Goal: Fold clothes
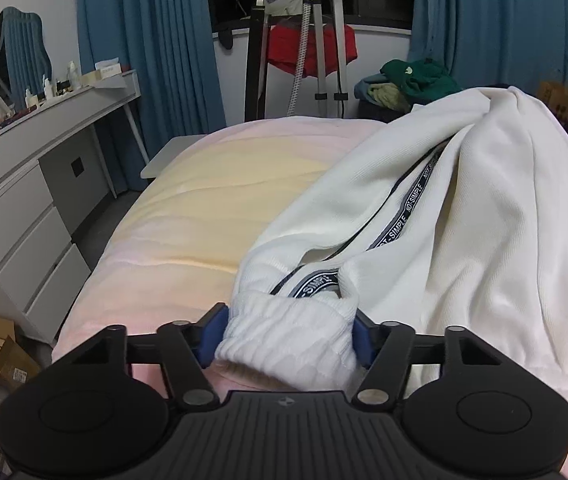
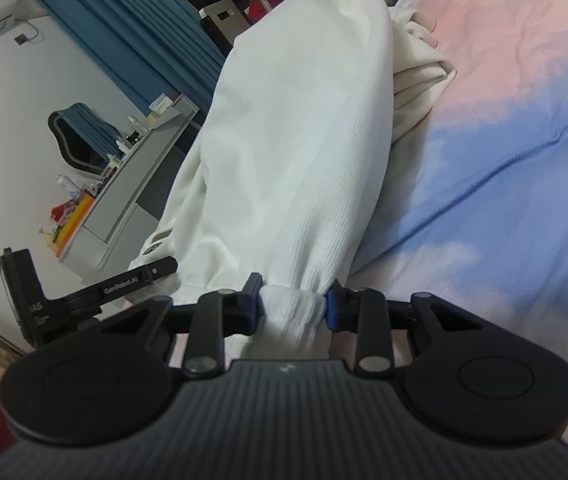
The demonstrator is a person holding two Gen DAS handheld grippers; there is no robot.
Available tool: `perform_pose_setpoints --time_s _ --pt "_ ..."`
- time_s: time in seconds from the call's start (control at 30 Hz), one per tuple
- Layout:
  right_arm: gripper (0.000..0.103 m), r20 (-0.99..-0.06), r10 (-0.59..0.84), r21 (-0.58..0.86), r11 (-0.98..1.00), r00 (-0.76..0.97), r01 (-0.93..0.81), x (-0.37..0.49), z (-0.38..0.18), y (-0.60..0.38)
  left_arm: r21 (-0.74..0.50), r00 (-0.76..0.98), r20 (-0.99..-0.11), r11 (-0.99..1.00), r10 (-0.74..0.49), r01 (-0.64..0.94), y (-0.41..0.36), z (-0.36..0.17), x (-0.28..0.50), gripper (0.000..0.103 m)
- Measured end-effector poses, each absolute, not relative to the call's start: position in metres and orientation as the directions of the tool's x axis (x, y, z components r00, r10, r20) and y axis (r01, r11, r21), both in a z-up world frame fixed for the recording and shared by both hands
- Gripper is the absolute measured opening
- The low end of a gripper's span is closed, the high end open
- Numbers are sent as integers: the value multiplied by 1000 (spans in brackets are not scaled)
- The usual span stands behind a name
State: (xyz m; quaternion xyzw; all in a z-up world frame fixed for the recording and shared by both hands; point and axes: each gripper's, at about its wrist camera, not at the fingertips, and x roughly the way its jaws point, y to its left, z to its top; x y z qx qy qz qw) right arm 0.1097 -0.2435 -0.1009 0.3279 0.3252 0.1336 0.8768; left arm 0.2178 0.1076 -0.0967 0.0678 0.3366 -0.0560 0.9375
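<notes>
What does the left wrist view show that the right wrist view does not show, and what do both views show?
Only the left wrist view shows the tripod, the lettered stripe on the white garment and the left gripper clamping a ribbed cuff. Only the right wrist view shows the right gripper pinching another bunched cuff and the blue part of the bedspread. Both show the garment, blue curtains and grey dresser.

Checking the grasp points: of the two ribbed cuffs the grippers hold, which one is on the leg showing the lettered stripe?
The left gripper's cuff: the lettered stripe runs up from it. The right gripper's cuff shows plain white.
</notes>
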Motion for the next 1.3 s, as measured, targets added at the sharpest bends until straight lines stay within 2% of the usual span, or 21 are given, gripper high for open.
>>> perform_pose_setpoints --time_s 0.13,0.2,0.3,0.37,0.57,0.7,0.83,0.93,1.1,1.17,1.3 --pt "32 -468 486 691 722 738 -37 108 -100 -245 63 762 -645 988 -68 141 105 -85 217 45" --pt "31 -452 502 720 693 738 -31 106 -101 -247 44 760 -646 990 -75 135 103 -77 216 32" --pt "30 -416 534 773 634 736 -24 101 -100 -248 2 781 -614 990 -109 140 99 -52 212 20" --pt "29 -378 561 804 593 736 -39 98 -93 -247 -64 797 -584 987 -157 148 103 -27 212 15" --pt "26 -226 631 894 436 742 -99 99 -64 -220 -174 800 -561 975 -212 137 130 51 238 14" --pt "26 -138 670 917 365 729 -162 118 -46 -176 -115 817 -553 986 -164 121 152 95 271 14" --pt "26 -103 698 936 309 708 -168 148 -46 -127 -63 819 -566 995 -96 74 179 104 311 15" --pt "26 -115 722 968 235 682 -85 176 -69 -92 -26 812 -582 999 -49 41 196 79 338 16" --pt "26 -238 744 960 276 624 37 202 -112 -58 -124 772 -635 991 -38 -53 230 17 360 17" --pt "26 -254 740 956 292 623 43 203 -117 -61 -140 761 -648 988 -41 -66 239 -2 360 18" --pt "33 -279 739 940 341 614 16 201 -106 -66 -149 771 -635 987 -49 -60 247 -6 344 29"
